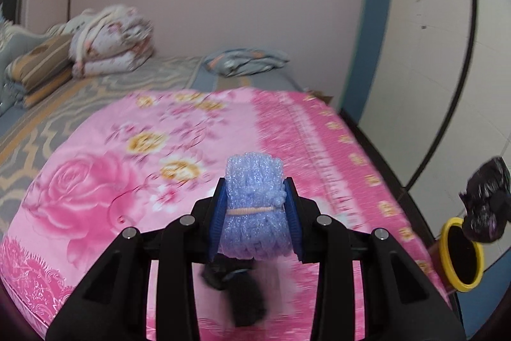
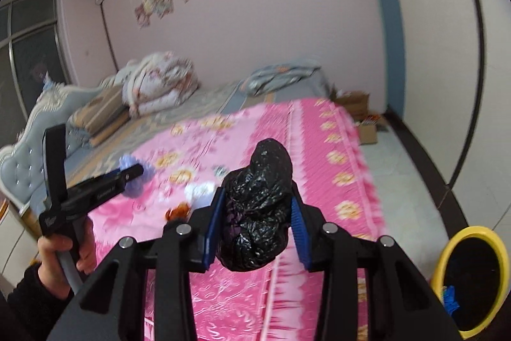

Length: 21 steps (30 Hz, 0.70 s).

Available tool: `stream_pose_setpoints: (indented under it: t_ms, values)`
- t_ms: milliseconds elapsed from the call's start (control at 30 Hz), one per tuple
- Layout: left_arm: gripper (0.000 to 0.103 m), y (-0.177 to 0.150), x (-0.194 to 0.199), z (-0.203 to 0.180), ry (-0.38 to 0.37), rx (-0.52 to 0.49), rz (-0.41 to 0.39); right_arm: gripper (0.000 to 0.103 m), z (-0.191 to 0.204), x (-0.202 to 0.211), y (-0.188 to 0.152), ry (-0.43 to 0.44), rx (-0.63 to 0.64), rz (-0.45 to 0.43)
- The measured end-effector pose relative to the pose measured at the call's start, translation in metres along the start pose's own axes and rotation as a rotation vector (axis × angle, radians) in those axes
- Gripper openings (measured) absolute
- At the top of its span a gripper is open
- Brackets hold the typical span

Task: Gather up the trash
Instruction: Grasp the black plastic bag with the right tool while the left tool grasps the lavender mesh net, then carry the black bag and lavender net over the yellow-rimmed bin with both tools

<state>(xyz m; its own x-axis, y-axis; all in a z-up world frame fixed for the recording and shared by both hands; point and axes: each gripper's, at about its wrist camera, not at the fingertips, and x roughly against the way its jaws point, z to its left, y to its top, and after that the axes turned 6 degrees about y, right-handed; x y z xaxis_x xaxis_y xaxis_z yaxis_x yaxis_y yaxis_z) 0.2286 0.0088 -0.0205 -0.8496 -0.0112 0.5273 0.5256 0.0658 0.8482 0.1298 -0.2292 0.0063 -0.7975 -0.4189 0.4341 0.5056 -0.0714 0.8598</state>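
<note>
Only in the right wrist view are the person's hand (image 2: 60, 254) on the left gripper's (image 2: 134, 173) handle, an orange scrap (image 2: 179, 211) and a white scrap (image 2: 199, 190) on the pink blanket (image 2: 319, 155), and something blue inside the yellow bin (image 2: 472, 277) to be seen. Only in the left wrist view is a dark, blurred object (image 1: 236, 293) shown on the pink blanket below the jaws.

The left gripper (image 1: 255, 200) is clamped on a lilac foam-net bundle (image 1: 254, 206), held above the pink blanket. The right gripper (image 2: 255, 213) is clamped on a crumpled black bag (image 2: 258, 213), also above the pink blanket, whose edge is flanked by the yellow bin on the floor.
</note>
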Motion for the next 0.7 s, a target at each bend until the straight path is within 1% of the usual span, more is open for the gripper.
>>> stream_pose_setpoints:
  t_ms: [100, 200, 333, 433, 533, 700]
  values:
    - [0.033, 0.012, 0.017, -0.034, -0.036, -0.029, -0.026, 0.036, -0.018, 0.034, 0.015, -0.044, -0.022, -0.073]
    - [0.033, 0.023, 0.031, -0.066, -0.087, -0.045, -0.044, 0.037, -0.035, 0.056, 0.027, -0.081, -0.039, -0.122]
    - [0.033, 0.034, 0.044, -0.114, -0.146, -0.084, -0.06, 0.037, -0.065, 0.093, 0.04, -0.159, -0.069, -0.191]
    - [0.033, 0.038, 0.051, -0.149, -0.192, -0.117, -0.068, 0.037, -0.087, 0.111, 0.046, -0.199, -0.1, -0.22]
    - [0.033, 0.041, 0.054, -0.183, -0.242, -0.143, -0.063, 0.037, -0.112, 0.129, 0.05, -0.258, -0.12, -0.246]
    - [0.033, 0.04, 0.054, -0.243, -0.326, -0.184, -0.046, 0.037, -0.152, 0.15, 0.05, -0.333, -0.161, -0.26]
